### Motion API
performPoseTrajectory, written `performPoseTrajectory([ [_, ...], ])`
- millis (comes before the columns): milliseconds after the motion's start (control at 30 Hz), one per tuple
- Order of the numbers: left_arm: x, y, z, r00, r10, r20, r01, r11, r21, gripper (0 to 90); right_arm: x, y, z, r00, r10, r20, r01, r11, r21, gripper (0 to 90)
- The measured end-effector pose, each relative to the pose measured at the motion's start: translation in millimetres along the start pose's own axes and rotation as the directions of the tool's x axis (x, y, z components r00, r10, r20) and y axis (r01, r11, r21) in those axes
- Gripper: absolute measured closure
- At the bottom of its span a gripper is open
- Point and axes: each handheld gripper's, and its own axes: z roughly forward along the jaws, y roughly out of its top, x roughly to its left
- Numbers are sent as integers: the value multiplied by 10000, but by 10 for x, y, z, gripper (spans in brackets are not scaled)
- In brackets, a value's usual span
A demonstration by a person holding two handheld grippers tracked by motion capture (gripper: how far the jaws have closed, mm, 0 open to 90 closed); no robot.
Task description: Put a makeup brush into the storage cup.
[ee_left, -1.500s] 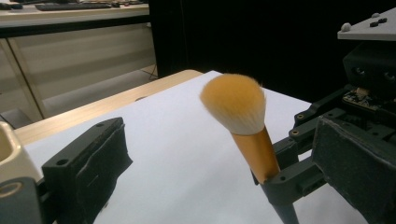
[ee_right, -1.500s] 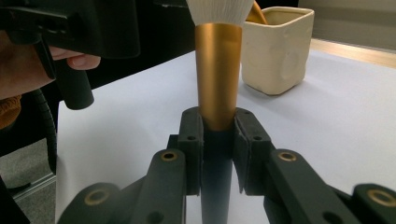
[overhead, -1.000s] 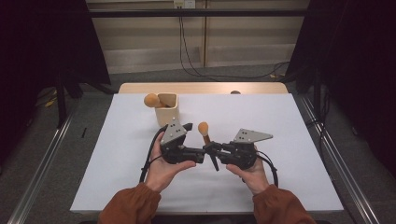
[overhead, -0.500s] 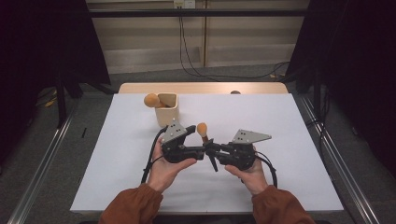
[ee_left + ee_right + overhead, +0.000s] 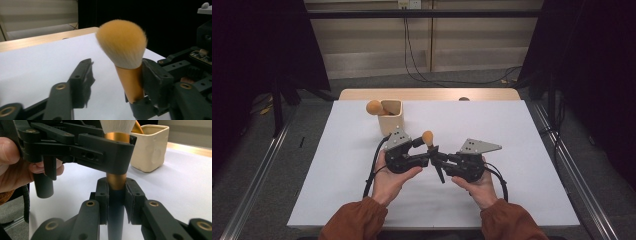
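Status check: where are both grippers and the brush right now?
Right gripper shut on the brush handle, brush upright. Left gripper fingers have just been closing around the gold collar, one finger still apart. Cup behind, nothing blocking.

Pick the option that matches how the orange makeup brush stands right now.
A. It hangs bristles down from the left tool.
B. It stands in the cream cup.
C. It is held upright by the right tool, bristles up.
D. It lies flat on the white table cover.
C: the right tool clamps the handle of the makeup brush, whose bristles point up, while the left tool has just been closing around the brush.
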Motion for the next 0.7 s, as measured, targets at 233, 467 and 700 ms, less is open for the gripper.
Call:
performPoseTrajectory([
  [233,-3,0,24,9985,-365,402,363,9993,51,589,-8,1,-6,9999,0,142,0,10000,-35,752],
  [467,-11,-10,37,9969,-474,626,465,9988,156,670,-16,-9,3,9999,51,162,-51,10000,13,752],
  [700,-18,-4,19,9955,-533,789,518,9984,218,694,-3,-12,8,10000,42,50,-42,10000,15,751],
])
